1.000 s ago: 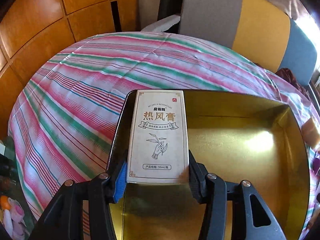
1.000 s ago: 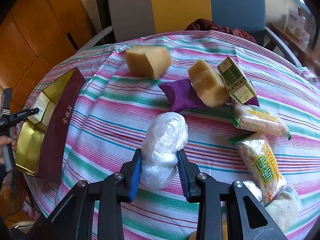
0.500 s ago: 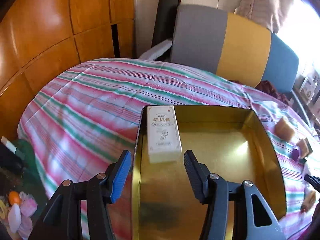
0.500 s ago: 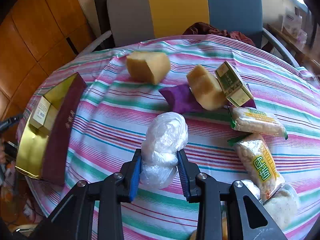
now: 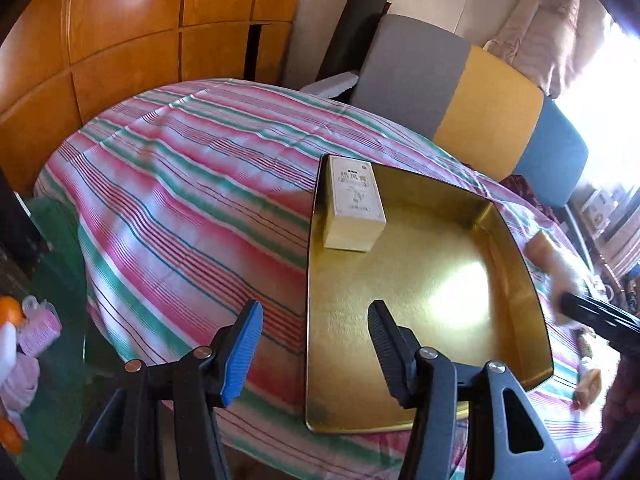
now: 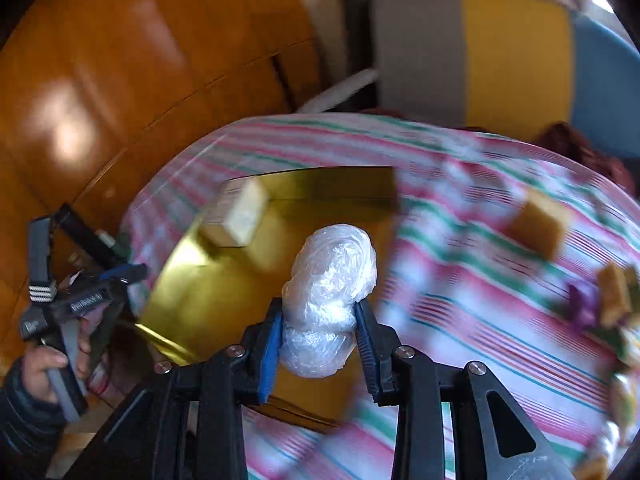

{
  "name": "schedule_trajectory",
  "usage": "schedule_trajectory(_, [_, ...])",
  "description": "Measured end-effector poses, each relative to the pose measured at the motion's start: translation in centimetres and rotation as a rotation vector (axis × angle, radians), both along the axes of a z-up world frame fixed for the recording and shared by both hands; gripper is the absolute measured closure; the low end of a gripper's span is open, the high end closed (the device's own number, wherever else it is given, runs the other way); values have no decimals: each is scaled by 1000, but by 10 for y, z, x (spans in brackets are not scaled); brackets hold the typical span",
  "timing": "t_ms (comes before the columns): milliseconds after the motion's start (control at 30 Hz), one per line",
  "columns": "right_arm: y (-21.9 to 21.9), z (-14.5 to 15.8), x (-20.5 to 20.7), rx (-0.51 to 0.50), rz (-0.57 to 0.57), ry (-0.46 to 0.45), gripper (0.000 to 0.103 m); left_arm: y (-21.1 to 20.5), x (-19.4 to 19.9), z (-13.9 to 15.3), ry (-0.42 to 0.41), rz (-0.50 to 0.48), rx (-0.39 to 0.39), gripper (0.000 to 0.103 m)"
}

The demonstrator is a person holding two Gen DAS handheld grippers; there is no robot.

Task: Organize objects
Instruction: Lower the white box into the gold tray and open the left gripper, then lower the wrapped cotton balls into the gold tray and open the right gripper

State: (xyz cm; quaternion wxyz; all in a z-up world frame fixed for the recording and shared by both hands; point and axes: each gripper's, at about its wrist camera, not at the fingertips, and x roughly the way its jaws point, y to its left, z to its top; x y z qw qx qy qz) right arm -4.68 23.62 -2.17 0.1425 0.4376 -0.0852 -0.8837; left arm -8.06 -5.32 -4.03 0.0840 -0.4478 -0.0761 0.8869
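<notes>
Across most of both frames spreads the striped tablecloth [image 5: 180, 208], pink, green and white. On it, at center right of my left wrist view, sits the gold tray [image 5: 520, 264], with a cream carton [image 5: 354, 206] lying in its upper left corner. My left gripper [image 5: 314, 330] hangs released at the bottom of the frame, grasping nothing, straddling the tray's left rim. My right gripper [image 6: 318, 330] is clenched on a clear plastic bundle [image 6: 332, 280], lifted over the tray at center frame.

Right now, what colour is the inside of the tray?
Shiny gold; the tray shows best in the left wrist view.
</notes>
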Motion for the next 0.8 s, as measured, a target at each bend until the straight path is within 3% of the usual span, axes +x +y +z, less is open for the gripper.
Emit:
schedule_trajectory(300, [-101, -37, -71, -60, 121, -145, 67, -23, 9, -1, 21, 52, 46, 48])
schedule_trajectory(400, [-128, -50, -93, -87, 142, -180, 61, -28, 8, -3, 18, 70, 56, 48])
schedule_trajectory(467, [-138, -54, -99, -100, 146, -185, 55, -30, 8, -4, 15, 78, 58, 48])
schedule_trajectory(667, [-145, -54, -94, -82, 160, -175, 53, -29, 9, -8, 13, 71, 56, 49])
schedule_trajectory(800, [-135, -47, -80, -48, 152, -142, 43, -23, 12, -7, 16, 61, 48, 49])
